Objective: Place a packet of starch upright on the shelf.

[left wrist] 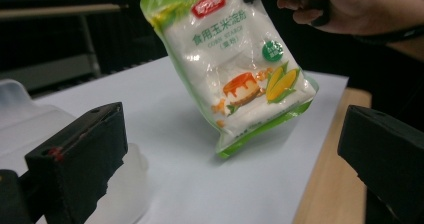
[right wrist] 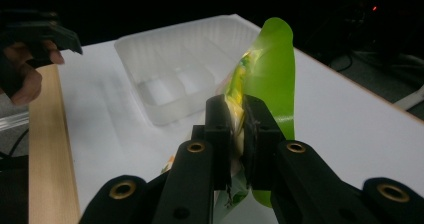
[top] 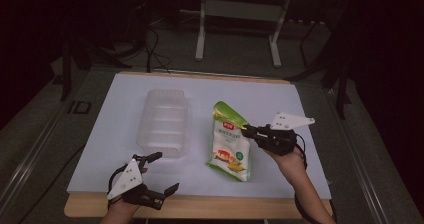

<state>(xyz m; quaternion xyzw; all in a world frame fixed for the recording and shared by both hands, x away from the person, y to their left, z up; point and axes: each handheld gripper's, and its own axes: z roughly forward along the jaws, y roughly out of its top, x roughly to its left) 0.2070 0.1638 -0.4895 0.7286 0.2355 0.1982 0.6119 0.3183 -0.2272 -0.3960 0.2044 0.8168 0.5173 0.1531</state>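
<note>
A white-topped table [top: 300,104] with a pale wooden front edge is seen from above, and on it, left of centre, an empty clear plastic tray [top: 163,122] is set with its long axis running away from the person. Just right of the tray, a green-and-white bag of corn starch [top: 229,143] is held tilted, its lower edge resting on or just above the tabletop and its long axis running from near to far. The bag is pinched at its upper right edge by the right gripper [top: 248,130], whose jaws are closed on the folded green film, as is shown plainly in the right gripper view, where the bag [right wrist: 267,69] rises between them. The tray [right wrist: 187,66] lies beyond and to the left of those jaws, near but apart from the bag, so the right hand is judged the nearer to any placing into it. The right forearm is brought in from the lower right, with the hand [top: 287,160] behind the gripper and the grey plate uppermost. The left gripper [top: 162,173] is held low at the near left edge, jaws spread wide and empty, pointed rightward toward the bag [left wrist: 240,69].
</note>
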